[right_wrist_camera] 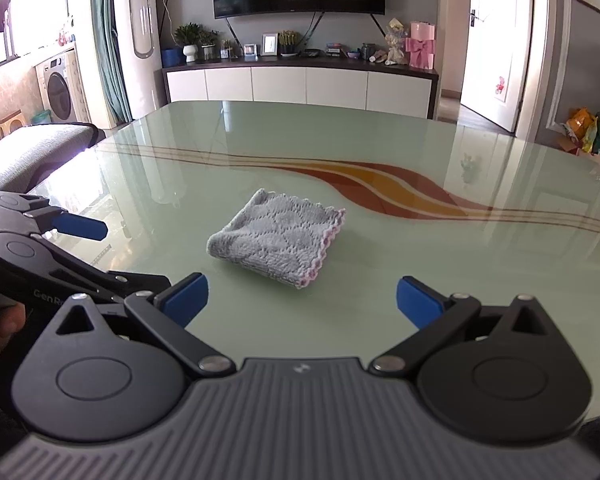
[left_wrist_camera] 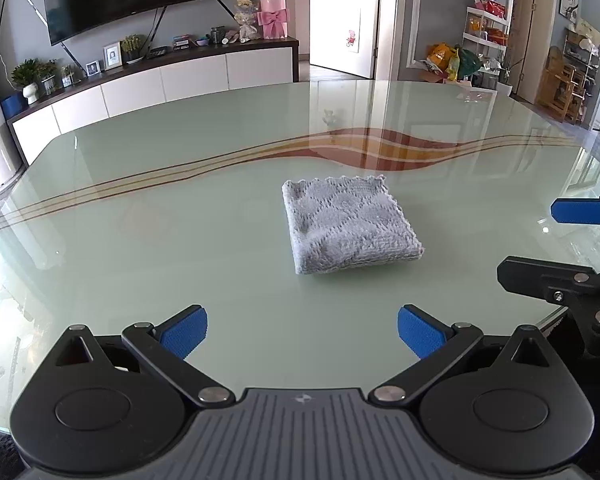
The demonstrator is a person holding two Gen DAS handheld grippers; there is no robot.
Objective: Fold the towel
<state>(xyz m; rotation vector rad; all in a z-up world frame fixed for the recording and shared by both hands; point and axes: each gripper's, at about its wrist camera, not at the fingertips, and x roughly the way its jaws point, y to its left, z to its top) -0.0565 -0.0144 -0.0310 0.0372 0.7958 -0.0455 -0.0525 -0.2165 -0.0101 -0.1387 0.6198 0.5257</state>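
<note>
grey towel [right_wrist_camera: 278, 240] w/ pink trim (diamond weave), green table [right_wrist_camera: 260, 140]

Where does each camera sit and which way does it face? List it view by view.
Left wrist: on the left gripper, low over the glass table, facing the folded towel; its open blue fingers show, with the right gripper at the right edge.
Right wrist: on the right gripper, facing the towel and the TV wall; its open fingers show, plus the left gripper and a hand.
Shared: towel, table, both grippers.
</note>
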